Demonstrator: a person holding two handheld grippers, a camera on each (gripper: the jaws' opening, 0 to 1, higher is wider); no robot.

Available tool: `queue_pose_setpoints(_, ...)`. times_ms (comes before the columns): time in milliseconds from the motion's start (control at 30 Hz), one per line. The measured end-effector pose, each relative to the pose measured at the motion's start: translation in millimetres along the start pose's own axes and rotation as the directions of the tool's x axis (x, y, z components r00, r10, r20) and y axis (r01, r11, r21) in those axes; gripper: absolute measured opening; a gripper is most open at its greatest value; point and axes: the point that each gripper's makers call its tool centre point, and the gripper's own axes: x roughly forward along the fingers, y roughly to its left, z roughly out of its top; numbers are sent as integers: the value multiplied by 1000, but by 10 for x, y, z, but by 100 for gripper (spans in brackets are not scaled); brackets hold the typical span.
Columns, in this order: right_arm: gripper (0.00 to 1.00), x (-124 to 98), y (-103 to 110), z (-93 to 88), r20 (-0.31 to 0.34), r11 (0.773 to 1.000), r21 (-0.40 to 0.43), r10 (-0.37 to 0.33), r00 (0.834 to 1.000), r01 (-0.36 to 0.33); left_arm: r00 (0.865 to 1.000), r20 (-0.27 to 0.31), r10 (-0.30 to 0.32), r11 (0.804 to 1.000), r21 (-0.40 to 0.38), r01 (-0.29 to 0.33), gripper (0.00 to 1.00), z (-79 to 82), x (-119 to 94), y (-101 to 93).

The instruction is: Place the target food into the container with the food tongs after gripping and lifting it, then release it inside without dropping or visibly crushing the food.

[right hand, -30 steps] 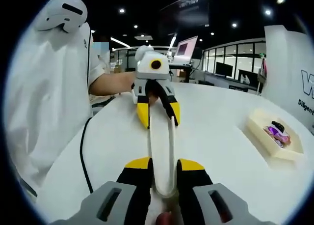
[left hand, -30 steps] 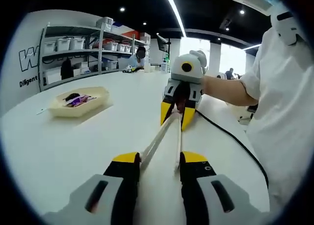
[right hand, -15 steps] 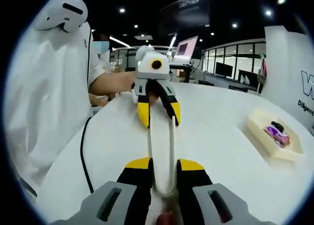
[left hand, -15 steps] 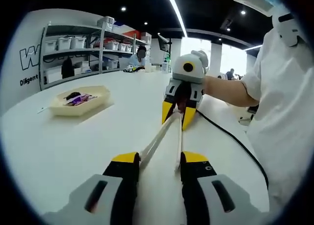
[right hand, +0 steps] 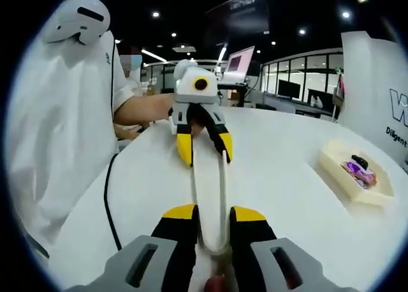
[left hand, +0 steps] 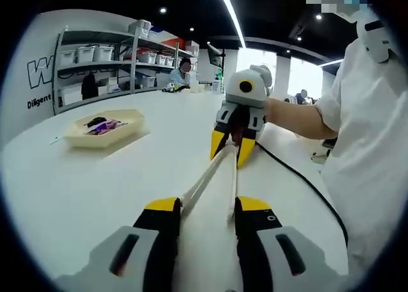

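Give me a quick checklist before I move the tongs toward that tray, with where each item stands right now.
1. Tongs held at both ends: ok. The right gripper has the closed end between its jaws, and the left gripper is around the two tips.
2. Tongs off the table: cannot tell.
3. Tray within sight: ok, off to the side on the table, with a purple item and something dark in it.
4. Path to the tray: ok, bare tabletop between.
5. Black cable away from the tongs: ok, it runs along the person's side.
6. Food in the tongs: not ok, nothing gripped yet.
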Motion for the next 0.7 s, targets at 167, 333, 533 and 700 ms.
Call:
queue_pose_setpoints(167,13,-2,1,0,-1,1000,1,-4,1000,4,1000,0,2,1000,2,-2,32,-3,-4,-7)
queue_pose_setpoints(333,13,-1,1,1,-2,1000,3,-5,1000,5,1000,1,3,1000,-1,-3,32,-5,-10,-7)
queue_pose_setpoints(533,13,-12,0,16,2,1000,8,-10,1000,10,1000,2,5,1000,-2,-5,32,-2,-12,-6)
queue_pose_setpoints(700,13,-17,4,31,7,1000,12,-15,1000,15,1000,6,12,1000,-4,-12,33,6,-12,4)
